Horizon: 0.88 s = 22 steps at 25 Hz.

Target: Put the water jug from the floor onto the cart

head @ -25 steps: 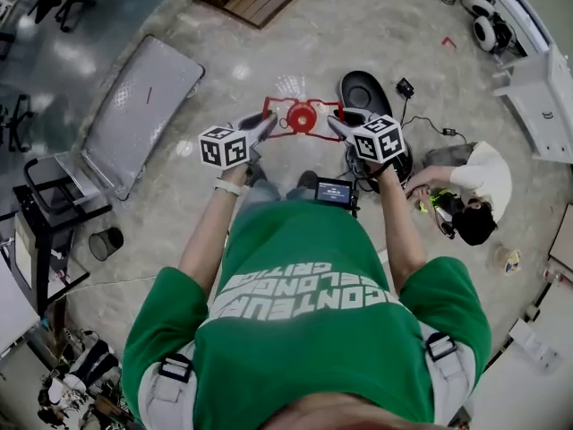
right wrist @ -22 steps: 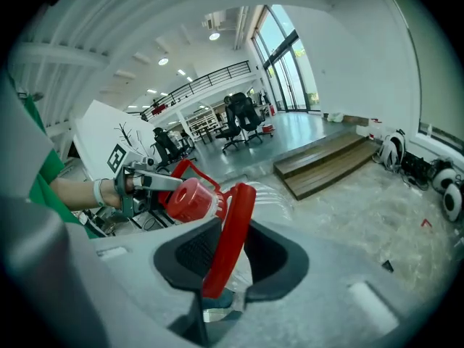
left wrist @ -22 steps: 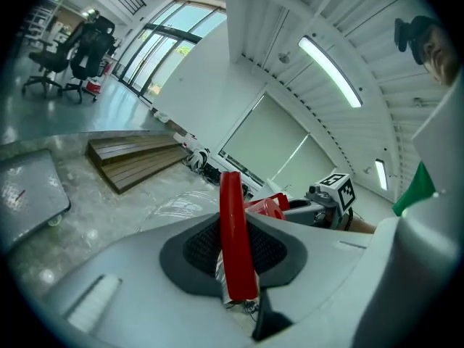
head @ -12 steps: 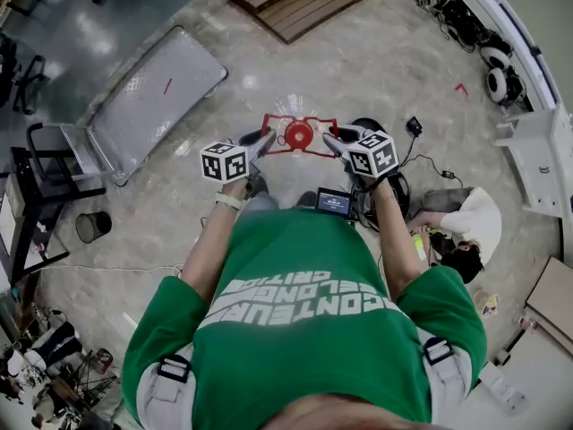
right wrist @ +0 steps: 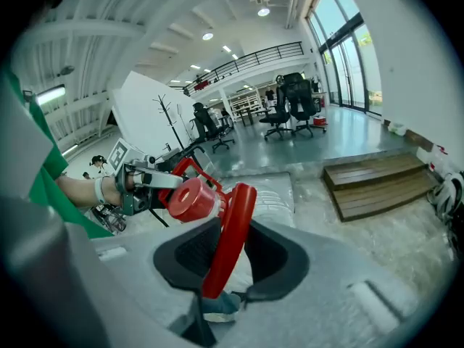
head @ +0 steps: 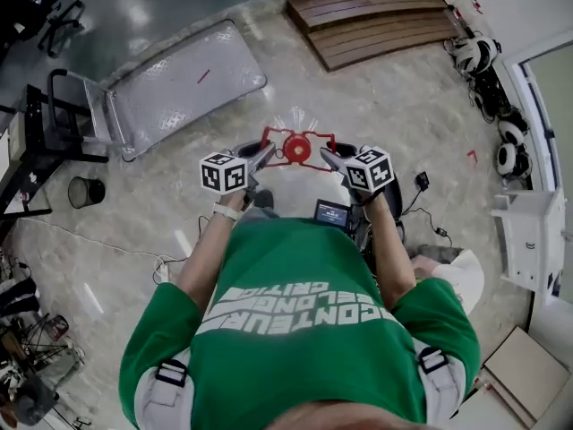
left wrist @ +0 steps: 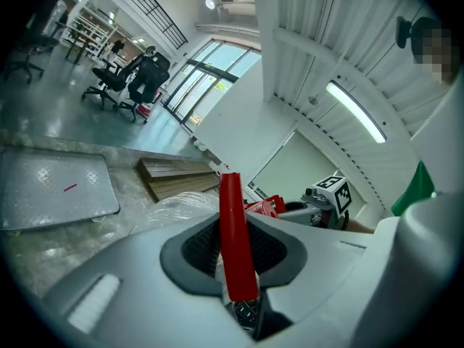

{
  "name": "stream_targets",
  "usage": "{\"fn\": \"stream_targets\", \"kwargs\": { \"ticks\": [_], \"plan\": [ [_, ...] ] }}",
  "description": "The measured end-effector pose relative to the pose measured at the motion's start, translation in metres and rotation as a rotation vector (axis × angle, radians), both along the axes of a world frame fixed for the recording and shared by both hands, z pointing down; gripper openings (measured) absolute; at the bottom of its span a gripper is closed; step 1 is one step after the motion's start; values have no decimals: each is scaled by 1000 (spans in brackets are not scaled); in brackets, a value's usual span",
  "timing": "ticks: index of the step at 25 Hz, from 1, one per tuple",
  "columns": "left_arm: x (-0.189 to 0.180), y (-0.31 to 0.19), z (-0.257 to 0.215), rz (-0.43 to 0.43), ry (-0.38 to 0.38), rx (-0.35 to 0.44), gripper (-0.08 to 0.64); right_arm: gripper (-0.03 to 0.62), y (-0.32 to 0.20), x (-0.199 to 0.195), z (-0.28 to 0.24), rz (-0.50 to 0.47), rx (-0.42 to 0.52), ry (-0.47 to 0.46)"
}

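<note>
The water jug hangs off the floor in front of the person. In the head view its red cap [head: 296, 147] and red handle frame [head: 273, 136] show, the clear body faint below them. My left gripper [head: 265, 157] is shut on the frame's left bar [left wrist: 235, 245], my right gripper [head: 328, 158] on its right bar [right wrist: 228, 238]. The clear jug body [left wrist: 181, 205] bulges beyond the left jaws. The cap [right wrist: 192, 199] and my left gripper [right wrist: 156, 182] show in the right gripper view. The flat metal cart [head: 183, 88] lies ahead to the left, its deck [left wrist: 51, 191] bare.
A wooden pallet [head: 376, 21] lies ahead to the right. A black bin [head: 85, 191] and a dark rack [head: 36, 150] stand at the left. A crouching person [head: 452, 276] is at the lower right, near a white cabinet [head: 528, 240] and floor cables [head: 430, 209].
The person has walked and turned with the jug held between both grippers. The cart now lies nearer and more central. The crouching person has slid toward the lower right.
</note>
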<state>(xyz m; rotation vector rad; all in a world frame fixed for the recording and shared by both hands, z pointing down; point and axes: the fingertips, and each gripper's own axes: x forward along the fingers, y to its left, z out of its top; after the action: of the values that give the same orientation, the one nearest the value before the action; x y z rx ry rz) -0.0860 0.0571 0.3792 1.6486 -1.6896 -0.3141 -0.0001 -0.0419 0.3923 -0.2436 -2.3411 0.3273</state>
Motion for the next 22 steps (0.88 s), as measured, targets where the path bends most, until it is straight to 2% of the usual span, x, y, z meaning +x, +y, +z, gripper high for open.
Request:
{"fn": "stream_targets", "kwargs": {
  "ticks": [11, 18, 22],
  "plan": [
    [-94, 65, -4, -172, -3, 25, 83, 94, 52, -113, -6, -169, 17, -12],
    [-127, 73, -2, -264, -21, 4, 84, 94, 55, -159, -2, -266, 1, -14],
    [-161, 77, 4, -325, -15, -18, 86, 94, 56, -201, 4, -335, -25, -15]
  ]
}}
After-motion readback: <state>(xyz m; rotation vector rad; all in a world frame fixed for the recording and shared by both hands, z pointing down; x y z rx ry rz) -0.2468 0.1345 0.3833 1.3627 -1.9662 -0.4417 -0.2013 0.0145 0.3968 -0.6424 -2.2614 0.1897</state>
